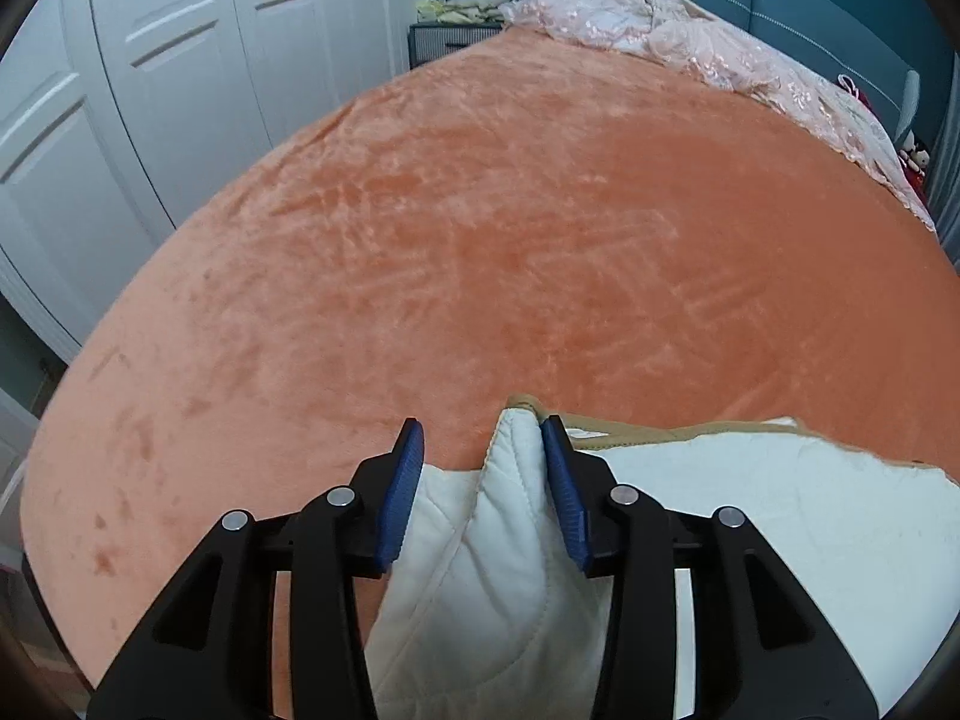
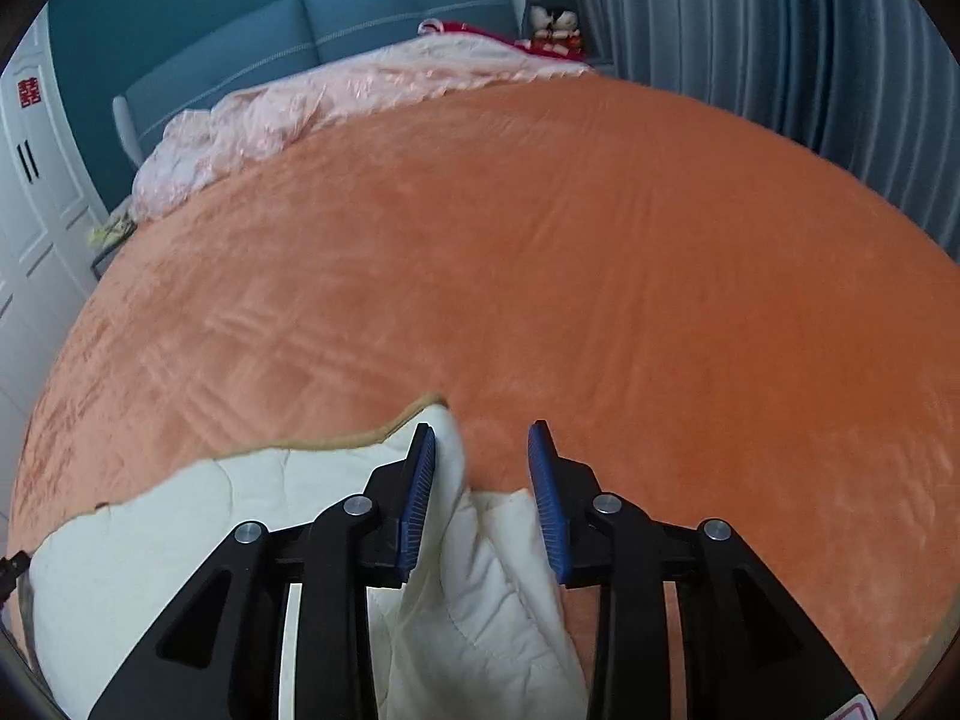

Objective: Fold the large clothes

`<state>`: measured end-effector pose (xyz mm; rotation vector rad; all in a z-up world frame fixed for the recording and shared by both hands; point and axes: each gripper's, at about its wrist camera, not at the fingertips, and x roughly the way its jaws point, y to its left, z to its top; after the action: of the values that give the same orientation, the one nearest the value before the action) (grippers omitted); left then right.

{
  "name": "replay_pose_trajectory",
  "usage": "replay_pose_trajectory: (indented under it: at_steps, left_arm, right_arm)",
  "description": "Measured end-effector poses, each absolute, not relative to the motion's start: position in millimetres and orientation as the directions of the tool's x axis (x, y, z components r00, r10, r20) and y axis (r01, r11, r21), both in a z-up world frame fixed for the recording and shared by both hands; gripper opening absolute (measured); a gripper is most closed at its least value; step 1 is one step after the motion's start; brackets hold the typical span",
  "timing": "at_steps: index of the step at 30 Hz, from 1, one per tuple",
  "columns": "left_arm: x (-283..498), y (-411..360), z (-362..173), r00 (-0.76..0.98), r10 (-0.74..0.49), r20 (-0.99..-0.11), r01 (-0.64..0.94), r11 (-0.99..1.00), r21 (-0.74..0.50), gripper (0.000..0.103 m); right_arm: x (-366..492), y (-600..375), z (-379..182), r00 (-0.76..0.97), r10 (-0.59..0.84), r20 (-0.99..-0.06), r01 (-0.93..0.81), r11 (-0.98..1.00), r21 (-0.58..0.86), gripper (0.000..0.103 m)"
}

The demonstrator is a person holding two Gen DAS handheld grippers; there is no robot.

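Observation:
A white quilted garment with a tan trimmed edge [image 1: 750,492] lies at the near edge of an orange bed cover [image 1: 510,228]. My left gripper [image 1: 483,438] is open, its blue pads [image 1: 402,492] apart, with a raised corner of the garment [image 1: 516,456] between them, resting against the right pad. In the right wrist view the same garment [image 2: 210,516] spreads to the left. My right gripper [image 2: 483,444] is open too, with a garment corner [image 2: 450,438] against its left pad [image 2: 420,492].
The orange cover [image 2: 600,270] spans the whole bed. A crumpled pink blanket [image 1: 690,42] lies at the head, by a blue headboard [image 2: 360,18]. White wardrobe doors [image 1: 150,90] stand on the left, grey curtains [image 2: 780,48] on the right.

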<state>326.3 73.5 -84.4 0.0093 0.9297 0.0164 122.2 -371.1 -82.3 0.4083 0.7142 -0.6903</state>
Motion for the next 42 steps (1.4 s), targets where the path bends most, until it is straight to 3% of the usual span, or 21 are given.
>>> replay_pose_trajectory:
  at_steps: [4,6,9,11,15,23,42]
  left_arm:
    - [316,42,-37,0.652,-0.013,-0.758,0.012,1.000,-0.007,0.037]
    - [313,9,-29,0.644,-0.090,-0.760,0.085,0.995,-0.046,0.037]
    - [313,-39,-46,0.543,-0.211,-0.813,0.201,0.973,-0.118,0.038]
    - [314,-64,-70,0.496,-0.202,-0.845,0.231,0.968,-0.095,0.036]
    - [313,-87,-113,0.453,-0.165,-0.876,0.245,0.968,-0.055,0.035]
    - [297,-108,-144,0.569,-0.100,-0.816,0.263,0.962,0.066,0.037]
    - [298,-102,-154,0.630,-0.153,-0.761,0.240,0.971,0.004,0.038]
  right_arm:
    - [144,-323,-52,0.642,-0.341,-0.687,0.554,0.825,0.108,0.032]
    - [167,-290,-54,0.669,-0.238,-0.704,0.437,0.892,0.114,0.032]
    - [199,-248,-73,0.652,-0.071,-0.755,0.281,0.947,0.154,0.027]
    - [215,-228,-91,0.620,-0.041,-0.783,0.228,0.965,0.131,0.023]
    - [234,-222,-126,0.550,-0.023,-0.835,0.232,0.965,0.126,0.017]
    - [246,-220,-167,0.556,-0.020,-0.831,0.251,0.957,0.145,0.013]
    - [251,-226,-181,0.614,0.000,-0.789,0.259,0.945,0.201,0.011]
